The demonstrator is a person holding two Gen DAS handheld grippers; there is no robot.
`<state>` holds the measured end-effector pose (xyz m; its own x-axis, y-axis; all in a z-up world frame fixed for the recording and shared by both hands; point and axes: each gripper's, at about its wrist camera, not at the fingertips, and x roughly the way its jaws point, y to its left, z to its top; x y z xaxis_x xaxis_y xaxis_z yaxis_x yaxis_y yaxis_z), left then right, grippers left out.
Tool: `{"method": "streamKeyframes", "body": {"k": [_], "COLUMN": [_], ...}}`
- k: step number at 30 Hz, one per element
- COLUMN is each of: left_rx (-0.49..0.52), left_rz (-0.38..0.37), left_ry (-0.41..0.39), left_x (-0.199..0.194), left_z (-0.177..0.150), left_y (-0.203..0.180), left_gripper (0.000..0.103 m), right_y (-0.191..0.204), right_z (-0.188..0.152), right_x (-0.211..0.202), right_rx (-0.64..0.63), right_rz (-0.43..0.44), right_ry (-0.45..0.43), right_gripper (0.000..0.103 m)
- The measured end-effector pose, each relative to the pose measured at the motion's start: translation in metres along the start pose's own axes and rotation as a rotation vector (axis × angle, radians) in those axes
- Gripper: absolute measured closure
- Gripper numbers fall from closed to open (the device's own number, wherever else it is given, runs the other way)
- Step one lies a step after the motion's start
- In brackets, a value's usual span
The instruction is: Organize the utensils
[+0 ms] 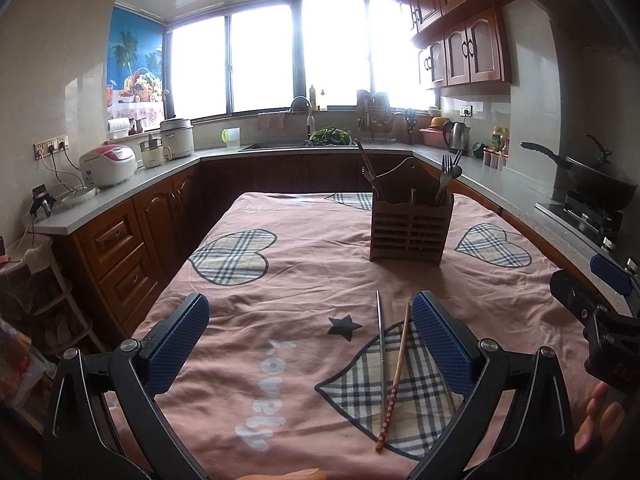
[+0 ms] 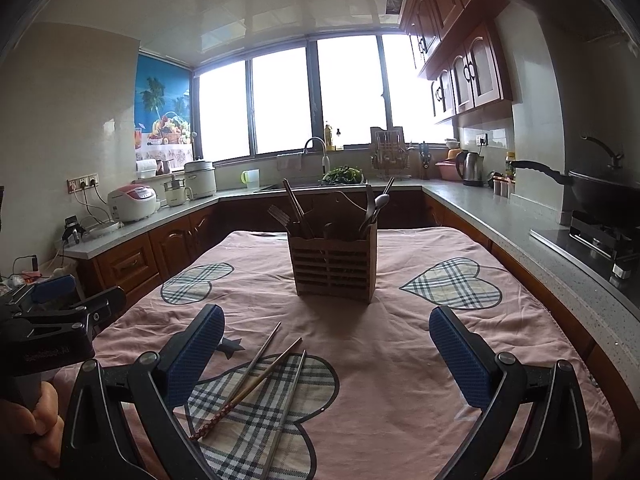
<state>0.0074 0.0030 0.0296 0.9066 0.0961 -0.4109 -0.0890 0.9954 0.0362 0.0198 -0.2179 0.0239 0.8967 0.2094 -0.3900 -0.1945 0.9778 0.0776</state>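
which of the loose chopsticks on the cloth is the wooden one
The wooden chopstick with the red patterned handle, lying crossed over one metal chopstick; the other metal chopstick lies to its right. Both others are plain silver.

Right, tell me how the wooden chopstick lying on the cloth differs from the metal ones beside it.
The wooden chopstick is brown with a red patterned handle end; the metal chopsticks are plain silver all along. There is one wooden stick but two metal ones show in the right wrist view. The wooden chopstick lies crossed over one metal stick, while the other metal one lies apart to its right. All lie flat on the plaid heart of the pink tablecloth, outside the utensil holder.
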Motion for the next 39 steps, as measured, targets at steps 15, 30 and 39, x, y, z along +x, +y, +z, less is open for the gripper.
{"method": "streamKeyframes", "body": {"k": [15,30,39], "left_rx": [0.005,0.005,0.003], "left_rz": [0.002,-0.006,-0.009], "left_ry": [-0.014,-0.014,-0.016], "left_x": [-0.0008,-0.0010,-0.0003], "left_z": [-0.0004,0.0008,0.0029], "left_y": [-0.0015,-0.0021,-0.0021], "left_gripper": [0.000,0.000,0.000], "right_y": [0.0034,0.0030,0.0037], "right_z": [0.0009,0.0021,0.0073], "right_x": [-0.0011,-0.0022,-0.0026], "right_rx": [-0.010,-0.013,-0.018], "right_rz": [0.006,0.008,0.012], "right_ry": [-0.003,-0.007,-0.012], "right_gripper": [0.000,0.000,0.000]}}
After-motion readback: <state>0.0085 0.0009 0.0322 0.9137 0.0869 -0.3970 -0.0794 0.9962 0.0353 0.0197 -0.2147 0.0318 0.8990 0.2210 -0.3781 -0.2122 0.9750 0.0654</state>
